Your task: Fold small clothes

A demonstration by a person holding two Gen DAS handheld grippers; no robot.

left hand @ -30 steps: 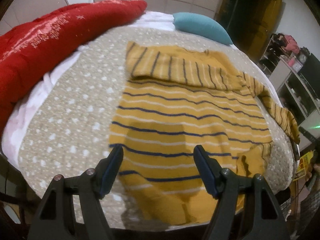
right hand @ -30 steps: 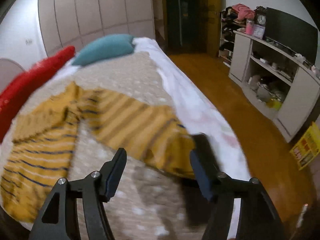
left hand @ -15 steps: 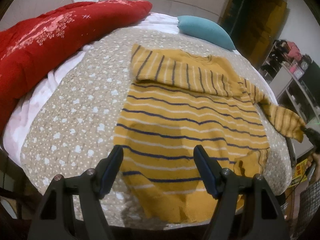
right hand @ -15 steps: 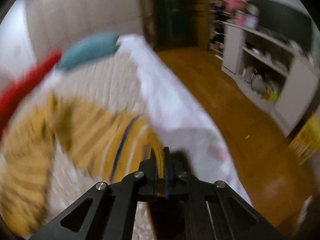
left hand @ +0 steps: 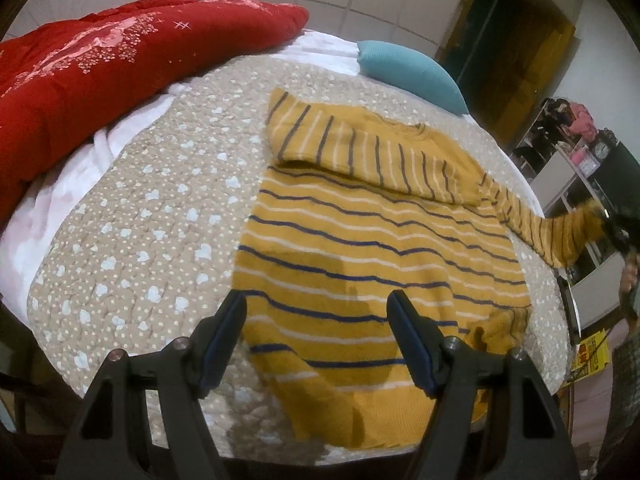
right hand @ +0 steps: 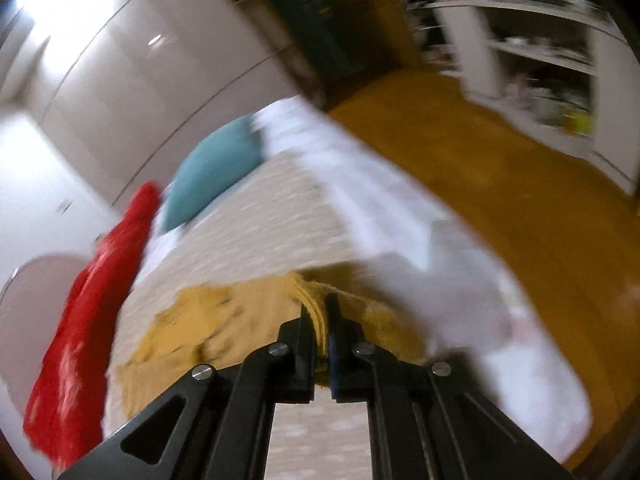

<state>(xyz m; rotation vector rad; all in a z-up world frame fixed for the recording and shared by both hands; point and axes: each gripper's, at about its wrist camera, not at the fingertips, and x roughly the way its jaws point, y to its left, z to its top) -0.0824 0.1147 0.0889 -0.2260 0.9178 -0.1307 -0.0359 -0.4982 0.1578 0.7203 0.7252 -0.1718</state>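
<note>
A mustard-yellow sweater with navy and white stripes (left hand: 372,248) lies flat on the beige dotted bedspread (left hand: 152,216). Its left sleeve is folded across the chest. Its right sleeve (left hand: 560,232) is lifted off the bed at the far right, held by my right gripper (left hand: 618,226). In the blurred right wrist view my right gripper (right hand: 320,312) is shut on the yellow sleeve cuff (right hand: 310,300). My left gripper (left hand: 316,320) is open and empty, hovering above the sweater's hem near the bed's front edge.
A red quilt (left hand: 100,76) lies along the bed's left side and a teal pillow (left hand: 412,72) at the far end. White shelving (left hand: 568,184) and an orange wooden floor (right hand: 500,184) are to the right of the bed.
My right gripper closed on the sleeve cuff and has lifted it off the bed, swinging upward. My left gripper has risen and drawn back a little, still open.
</note>
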